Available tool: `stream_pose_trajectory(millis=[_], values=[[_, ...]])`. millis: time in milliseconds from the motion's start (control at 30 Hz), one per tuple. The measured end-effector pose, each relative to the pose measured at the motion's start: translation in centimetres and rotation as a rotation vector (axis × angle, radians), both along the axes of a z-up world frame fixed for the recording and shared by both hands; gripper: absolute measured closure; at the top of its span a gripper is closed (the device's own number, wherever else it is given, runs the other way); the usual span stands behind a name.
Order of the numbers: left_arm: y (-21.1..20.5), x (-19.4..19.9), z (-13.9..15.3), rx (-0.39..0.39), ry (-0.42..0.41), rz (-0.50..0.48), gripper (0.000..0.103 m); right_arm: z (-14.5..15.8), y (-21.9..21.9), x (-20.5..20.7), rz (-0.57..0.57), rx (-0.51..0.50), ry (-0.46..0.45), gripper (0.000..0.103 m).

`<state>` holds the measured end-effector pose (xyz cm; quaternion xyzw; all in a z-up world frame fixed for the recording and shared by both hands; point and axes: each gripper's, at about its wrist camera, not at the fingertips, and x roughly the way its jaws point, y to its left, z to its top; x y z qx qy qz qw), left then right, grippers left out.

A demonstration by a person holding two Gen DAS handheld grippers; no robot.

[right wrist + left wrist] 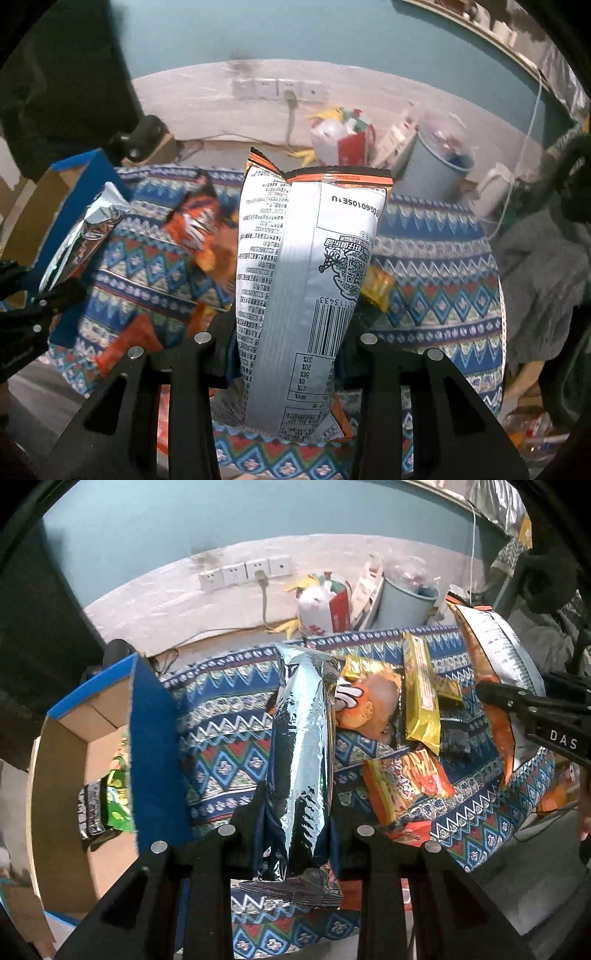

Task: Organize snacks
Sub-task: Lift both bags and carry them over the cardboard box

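Observation:
My left gripper (295, 812) is shut on a silver foil snack bag (303, 738) and holds it above the patterned cloth (229, 709). My right gripper (288, 332) is shut on an orange-and-white chip bag (303, 266), its printed back facing the camera. That bag also shows at the right of the left wrist view (495, 672), with the right gripper (532, 716) beside it. The silver bag and left gripper show at the left of the right wrist view (85, 229). Loose snacks lie on the cloth: an orange bag (369, 701), a yellow pack (421, 694), an orange noodle pack (406, 779).
An open blue cardboard box (147, 738) stands left of the cloth, with a green bag (118, 797) and a dark pack (90, 808) inside. Behind the cloth are a light blue bin (402, 605), a red-and-white bag (325, 609) and wall sockets (243, 572). Grey fabric (543, 277) lies right.

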<state>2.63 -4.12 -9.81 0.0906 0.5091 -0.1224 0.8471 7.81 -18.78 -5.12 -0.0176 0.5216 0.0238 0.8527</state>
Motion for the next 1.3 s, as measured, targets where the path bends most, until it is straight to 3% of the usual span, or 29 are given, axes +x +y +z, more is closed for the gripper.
stream_pose_trajectory(millis=[433, 1300], values=[[4.1, -0.6, 3.3, -0.008, -0.11, 0.055, 0.076, 2.0, 6.2, 1.6, 0.116, -0.004, -0.043, 0.066], [16.3, -0.9, 4.0, -0.092, -0.119, 0.301, 0.075, 4.1, 21.7, 4.8, 0.339, 0.067, -0.049, 0.066]])
